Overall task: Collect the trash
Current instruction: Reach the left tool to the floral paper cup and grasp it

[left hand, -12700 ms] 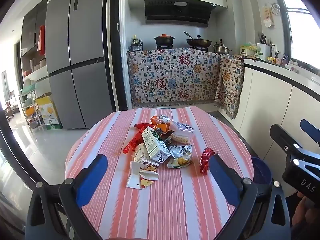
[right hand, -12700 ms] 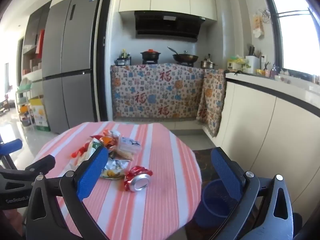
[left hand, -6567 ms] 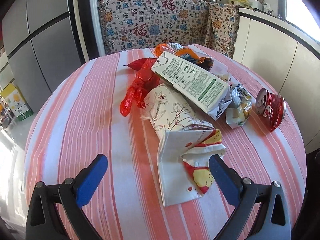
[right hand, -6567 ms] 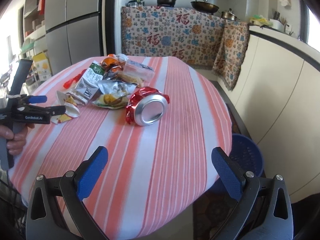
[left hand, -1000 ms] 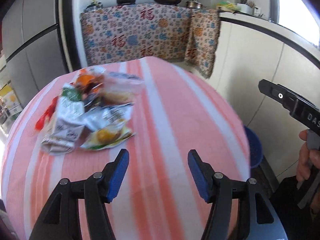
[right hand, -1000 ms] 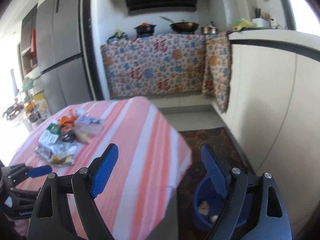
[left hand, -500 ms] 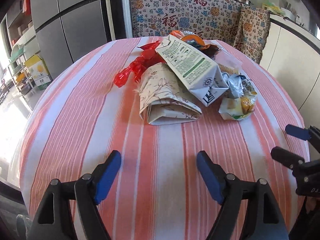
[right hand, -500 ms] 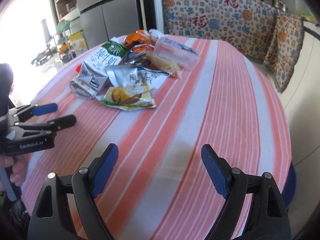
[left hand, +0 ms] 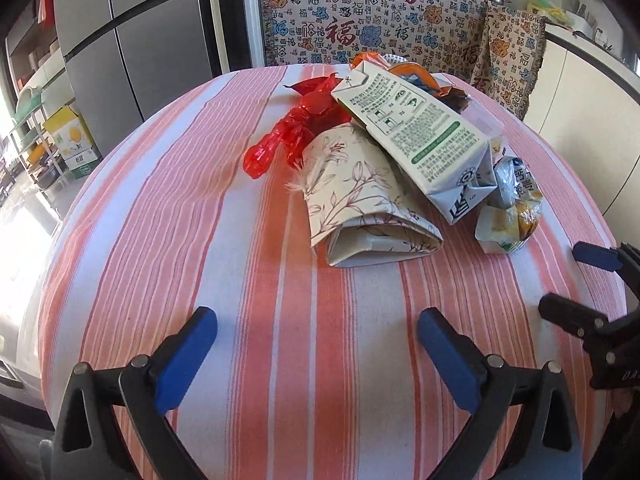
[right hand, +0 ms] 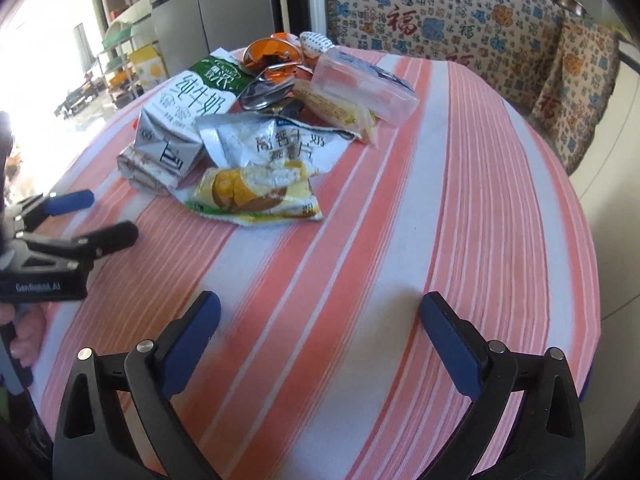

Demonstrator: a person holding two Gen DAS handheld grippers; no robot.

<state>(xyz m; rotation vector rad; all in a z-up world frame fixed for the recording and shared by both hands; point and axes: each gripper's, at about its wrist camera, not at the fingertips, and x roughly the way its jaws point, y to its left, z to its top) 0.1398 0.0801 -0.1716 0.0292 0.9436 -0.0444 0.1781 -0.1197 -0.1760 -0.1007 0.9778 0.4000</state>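
trash pile: milk carton (left hand: 416, 128), floral paper packet (left hand: 360, 196), red wrapper (left hand: 296, 128) and yellow snack bag (right hand: 256, 192) lie heaped straight ahead of both grippers, touching one another on the striped tablecloth (left hand: 200, 240).
gone since earlier: the crushed can and the torn white-and-red wrapper that lay at the near edge of the heap are no longer on the cloth.
left gripper (left hand: 316, 344): jaws have just been opening, now spread wide, nothing between them; the floral packet is the nearest piece ahead.
right gripper (right hand: 320, 320): jaws have also just been widening, empty; the yellow snack bag sits ahead and slightly left.
meaning: two pieces look binned, and both tools seem set for another pick.
next: probably packet for the left, snack bag for the right.
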